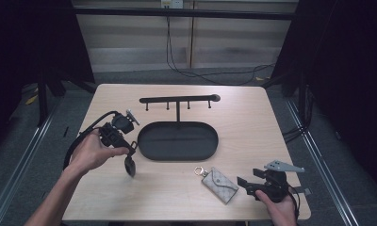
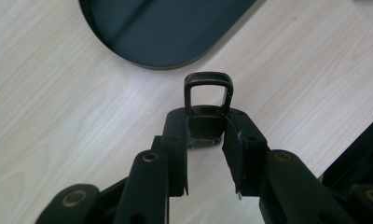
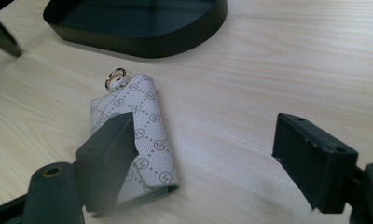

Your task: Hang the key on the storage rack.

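Observation:
My left gripper (image 1: 131,150) is shut on a dark key fob (image 1: 130,166), which hangs from the jaws just left of the black oval tray (image 1: 177,157). In the left gripper view the pads (image 2: 236,144) pinch the fob's top, and its squared loop (image 2: 208,87) sticks out past the tips. A beige patterned key pouch (image 1: 220,184) with a small metal ring (image 3: 114,78) lies flat near the table's front edge. My right gripper (image 1: 243,182) rests just right of the pouch, open, with its left fingertip (image 3: 111,140) over the pouch (image 3: 149,126) and nothing between the jaws.
A black hook rack (image 1: 179,99) rises on a post from the tray's far side, with several pegs pointing down. The tray (image 3: 128,44) holds nothing. Bare light wood lies right of the tray. Cables run across the floor beyond the table.

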Motion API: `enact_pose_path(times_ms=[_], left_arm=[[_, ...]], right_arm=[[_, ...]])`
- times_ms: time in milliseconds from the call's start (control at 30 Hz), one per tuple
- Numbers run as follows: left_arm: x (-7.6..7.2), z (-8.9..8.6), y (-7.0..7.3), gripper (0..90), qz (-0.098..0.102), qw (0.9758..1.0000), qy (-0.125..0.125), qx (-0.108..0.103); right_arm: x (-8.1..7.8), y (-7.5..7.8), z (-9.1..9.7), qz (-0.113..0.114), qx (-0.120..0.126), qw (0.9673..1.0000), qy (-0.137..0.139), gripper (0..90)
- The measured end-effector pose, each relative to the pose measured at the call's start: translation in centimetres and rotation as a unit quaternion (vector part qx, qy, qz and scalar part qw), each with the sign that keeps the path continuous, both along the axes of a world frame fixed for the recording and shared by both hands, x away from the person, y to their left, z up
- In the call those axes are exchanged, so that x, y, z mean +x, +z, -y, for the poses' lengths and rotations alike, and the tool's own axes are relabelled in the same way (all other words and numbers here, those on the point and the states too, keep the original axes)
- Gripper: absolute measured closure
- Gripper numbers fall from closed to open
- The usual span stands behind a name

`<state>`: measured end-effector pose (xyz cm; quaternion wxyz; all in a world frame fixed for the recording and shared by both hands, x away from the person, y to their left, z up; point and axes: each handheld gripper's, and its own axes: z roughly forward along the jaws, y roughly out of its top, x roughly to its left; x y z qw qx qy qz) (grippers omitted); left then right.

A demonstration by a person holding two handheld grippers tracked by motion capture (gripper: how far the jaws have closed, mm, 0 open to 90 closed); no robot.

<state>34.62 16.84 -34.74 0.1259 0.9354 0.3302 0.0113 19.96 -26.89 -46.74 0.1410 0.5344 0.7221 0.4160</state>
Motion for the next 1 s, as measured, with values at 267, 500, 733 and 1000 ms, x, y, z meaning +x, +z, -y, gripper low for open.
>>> enact_pose_path(times_ms=[267, 500, 733, 1000], left_arm=[[0.6, 0.7, 1.1, 70.8, -0.002, 1.0, 0.005, -0.006], [1.3, 1.1, 2.3, 70.7, -0.007, 1.0, 0.004, -0.002], [2.2, 1.9, 2.9, 70.8, -0.014, 0.9999, 0.01, -0.002], [2.9, 2.1, 4.0, 70.7, -0.013, 0.9997, 0.021, -0.003]], right_arm=[[0.0, 0.0, 0.0, -0.002, 0.0, 1.0, 0.002, 21.1], [0.0, 0.0, 0.0, -0.002, 0.0, 1.0, 0.002, 21.1], [0.0, 0.0, 0.0, -0.003, 0.0, 1.0, 0.002, 21.1], [0.1, 0.0, 0.0, -0.004, 0.001, 1.0, 0.003, 21.1]])
